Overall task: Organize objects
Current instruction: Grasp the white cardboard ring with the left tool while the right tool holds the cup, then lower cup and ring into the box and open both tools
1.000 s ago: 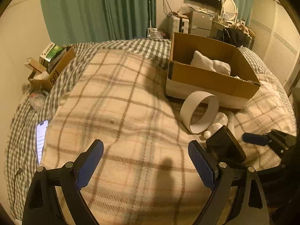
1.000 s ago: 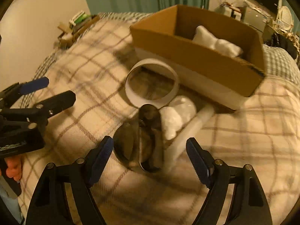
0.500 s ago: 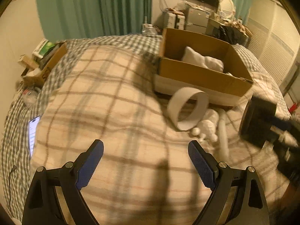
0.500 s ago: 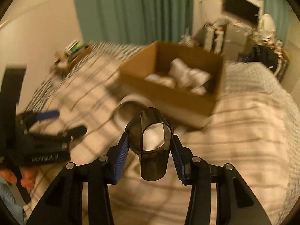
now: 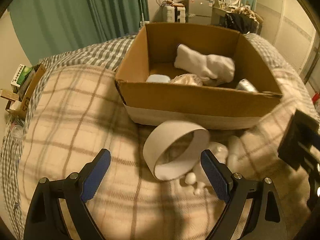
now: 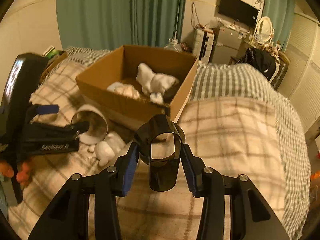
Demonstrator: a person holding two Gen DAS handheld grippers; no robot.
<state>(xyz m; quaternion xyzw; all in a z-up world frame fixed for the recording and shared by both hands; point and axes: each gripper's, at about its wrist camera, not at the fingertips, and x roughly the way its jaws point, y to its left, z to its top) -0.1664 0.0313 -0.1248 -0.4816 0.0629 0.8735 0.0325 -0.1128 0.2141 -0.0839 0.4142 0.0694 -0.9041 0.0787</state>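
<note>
The right gripper (image 6: pixel 160 156) is clamped on a dark see-through cup (image 6: pixel 162 160), holding it above the plaid blanket (image 6: pixel 230 140) just short of the cardboard box (image 6: pixel 124 102) (soft white items lie inside). The left gripper (image 5: pixel 156 170) hangs wide open over a white ring (image 5: pixel 170 150) beside the box.

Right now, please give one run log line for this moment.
right gripper: shut on dark cup | left gripper: open, by white ring | cardboard box: ahead
</note>
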